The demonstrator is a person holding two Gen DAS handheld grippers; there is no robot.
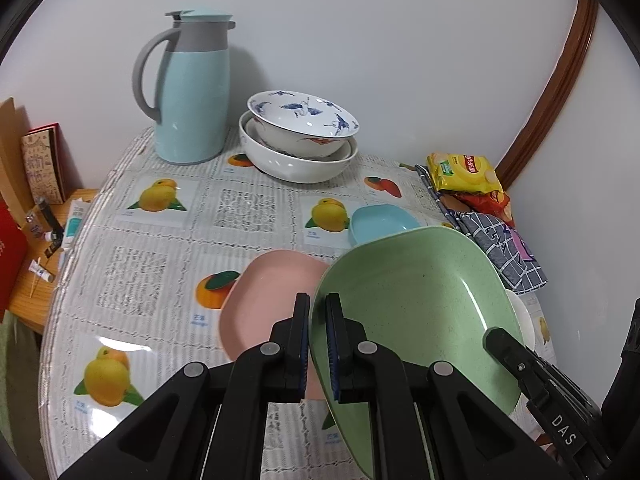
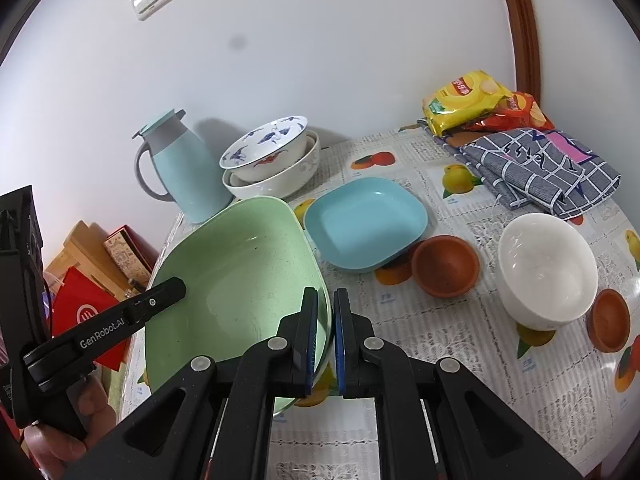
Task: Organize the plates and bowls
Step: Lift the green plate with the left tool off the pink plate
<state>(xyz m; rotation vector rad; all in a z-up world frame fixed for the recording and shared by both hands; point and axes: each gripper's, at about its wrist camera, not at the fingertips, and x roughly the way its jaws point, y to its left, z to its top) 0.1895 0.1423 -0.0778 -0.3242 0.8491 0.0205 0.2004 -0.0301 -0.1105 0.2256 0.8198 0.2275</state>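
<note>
Green speckled plastic fills the gap between both tools: the green plate [image 1: 420, 312] is carried off the tablecloth [image 1: 168, 248], pinched at opposite rims. The left gripper [image 1: 318, 344] is clamped narrow on its left rim, one finger inside and one outside; the right gripper [image 2: 326, 340] is clamped the same way on the right rim. The plate hangs between them, tilted, with its long axis running away from both tools toward the wall.

Taking the green plate as the landmark: the pink plate [image 1: 264, 300] lies flat just to its left and partly under that raised edge, on the left gripper's side. The blue plate [image 2: 366, 224] lies just beyond its far right corner, nearer the right gripper. Farther back stand the stacked porcelain bowls [image 1: 300, 136] and the thermos jug [image 1: 192, 88]. Right of it sit a terracotta bowl [image 2: 446, 266] and a white bowl [image 2: 546, 268].

My judgement is that stacking comes next, and it turns on this: both candidate plates lie level and close, one on each side, so the carried plate needs levelling before it can nest.
</note>
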